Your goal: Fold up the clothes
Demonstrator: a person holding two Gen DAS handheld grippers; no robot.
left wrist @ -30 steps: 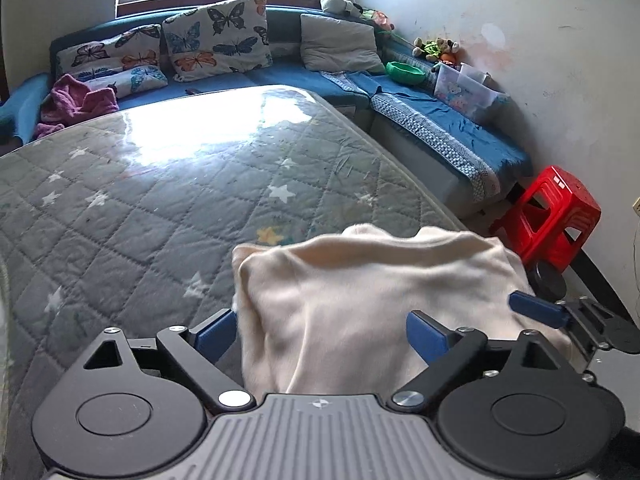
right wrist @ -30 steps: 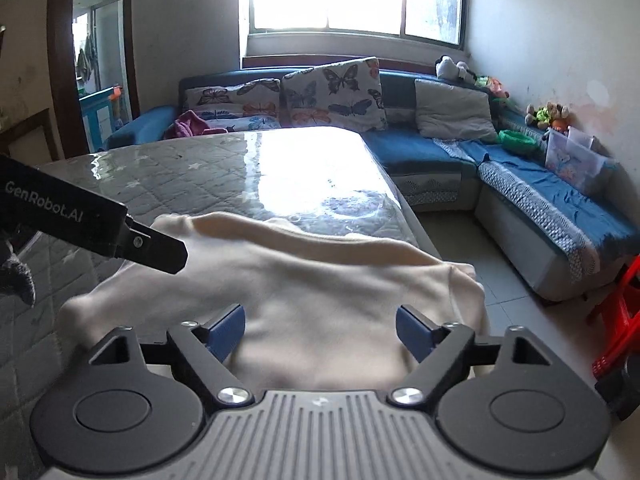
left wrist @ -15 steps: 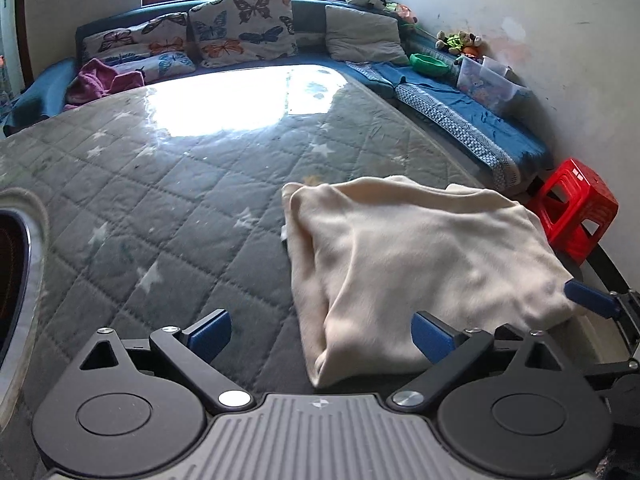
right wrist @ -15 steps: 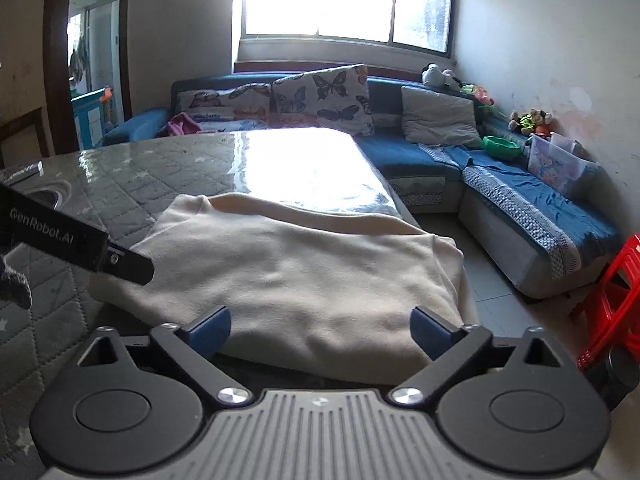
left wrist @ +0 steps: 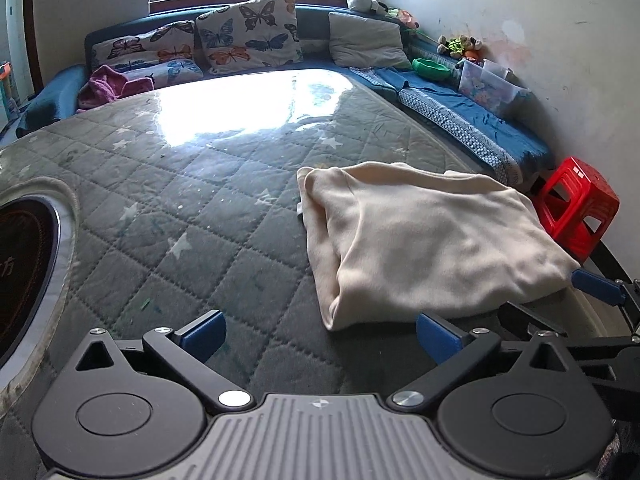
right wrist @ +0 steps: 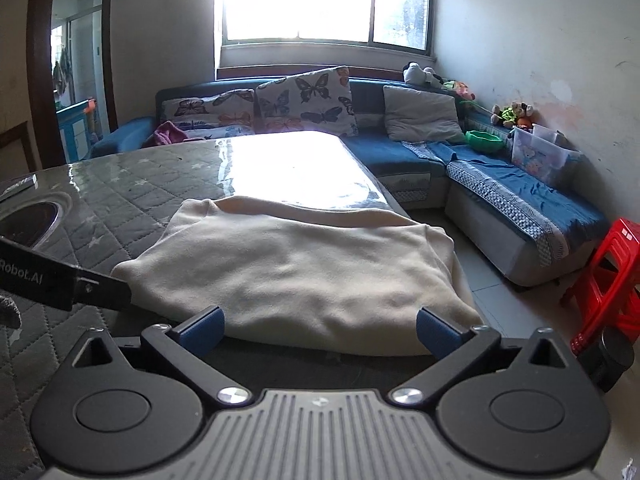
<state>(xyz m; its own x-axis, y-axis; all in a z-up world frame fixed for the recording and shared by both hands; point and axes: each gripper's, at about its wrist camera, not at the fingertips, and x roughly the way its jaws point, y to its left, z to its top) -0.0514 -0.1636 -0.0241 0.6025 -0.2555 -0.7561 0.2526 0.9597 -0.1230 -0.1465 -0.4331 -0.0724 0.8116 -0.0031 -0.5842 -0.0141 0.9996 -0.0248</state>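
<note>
Both tools are backing away, spread and gripping nothing: left tool (left wrist: 318, 330), right tool (right wrist: 318, 326); folded cream fleece garment (right wrist: 296, 268) lying on grey quilted table (left wrist: 180, 200), fold looking finished.

Strong daylight comes through the window (right wrist: 324, 4), which is fully overexposed in the right wrist view. It makes a white glare patch on the shiny surface (left wrist: 240, 104). Both pictures are sharp in the middle, but lines bend and corners turn black.
</note>
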